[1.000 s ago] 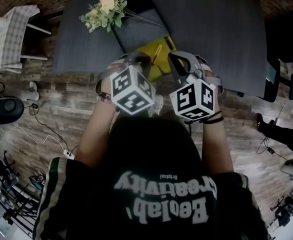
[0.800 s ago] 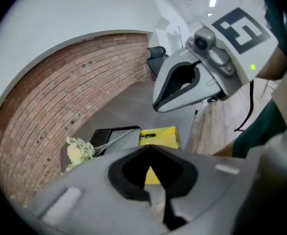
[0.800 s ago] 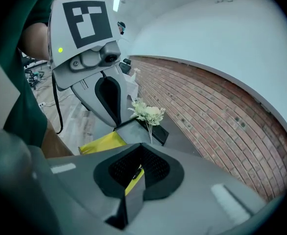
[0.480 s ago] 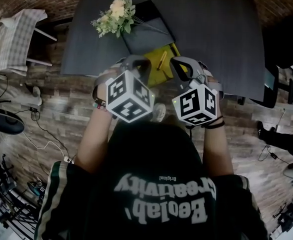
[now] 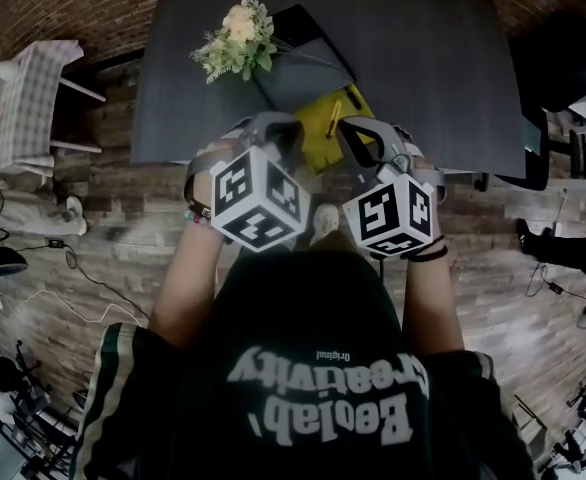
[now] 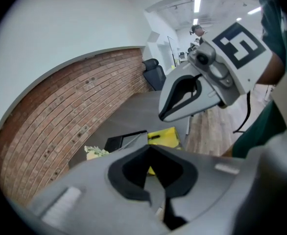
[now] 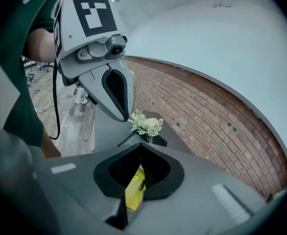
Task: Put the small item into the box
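Note:
A flat yellow box (image 5: 335, 128) lies near the dark table's front edge, with a small slim item (image 5: 334, 115) resting on it. Touching it behind is a black box (image 5: 298, 63). My left gripper (image 5: 285, 136) and right gripper (image 5: 356, 140) hover side by side over that edge, both shut and holding nothing. In the left gripper view the shut left gripper (image 6: 152, 151) frames the yellow box (image 6: 165, 137), and the right gripper (image 6: 164, 115) hangs above it. In the right gripper view the right gripper (image 7: 140, 150) stands shut over the yellow box (image 7: 132, 192) and the small item (image 7: 141, 184).
A bunch of pale flowers (image 5: 238, 36) lies at the table's left beside the black box. The dark table (image 5: 423, 68) stretches bare to the right. A chair with a checked cloth (image 5: 28, 103) stands at the left, cables run over the wooden floor (image 5: 93, 268), and a brick wall (image 7: 207, 121) lies behind the table.
The head view has shifted a little, so the table sits slightly further right and lower. Both grippers stay shut, side by side at the table's front edge.

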`<state>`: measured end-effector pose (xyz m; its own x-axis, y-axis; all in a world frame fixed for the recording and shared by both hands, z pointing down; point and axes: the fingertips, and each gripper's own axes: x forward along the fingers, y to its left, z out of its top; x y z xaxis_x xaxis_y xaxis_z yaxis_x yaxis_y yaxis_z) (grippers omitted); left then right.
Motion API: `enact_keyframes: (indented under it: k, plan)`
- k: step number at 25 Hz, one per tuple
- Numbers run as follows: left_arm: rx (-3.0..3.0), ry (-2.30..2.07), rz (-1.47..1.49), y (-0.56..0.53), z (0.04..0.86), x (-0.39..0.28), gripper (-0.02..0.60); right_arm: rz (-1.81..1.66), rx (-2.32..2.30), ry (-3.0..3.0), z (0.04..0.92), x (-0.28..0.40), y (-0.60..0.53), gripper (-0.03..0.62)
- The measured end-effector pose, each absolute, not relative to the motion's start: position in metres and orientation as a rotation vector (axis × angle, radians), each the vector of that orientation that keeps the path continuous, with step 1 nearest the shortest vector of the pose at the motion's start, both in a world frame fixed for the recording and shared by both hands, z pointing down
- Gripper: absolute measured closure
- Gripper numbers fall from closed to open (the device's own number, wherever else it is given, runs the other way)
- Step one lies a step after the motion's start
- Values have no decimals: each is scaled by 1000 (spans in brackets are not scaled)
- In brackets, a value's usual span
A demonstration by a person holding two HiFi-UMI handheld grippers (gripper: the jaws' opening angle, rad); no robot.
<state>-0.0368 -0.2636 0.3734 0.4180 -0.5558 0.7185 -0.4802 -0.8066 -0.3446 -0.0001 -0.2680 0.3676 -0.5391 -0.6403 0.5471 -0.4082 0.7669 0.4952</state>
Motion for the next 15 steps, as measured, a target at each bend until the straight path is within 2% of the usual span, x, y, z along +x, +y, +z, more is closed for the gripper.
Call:
enact_keyframes:
  k: [15]
  plan:
    - [-2521,887,-1216,-225,348,-59,581,-514,934,-2091,338,-14,-228,589]
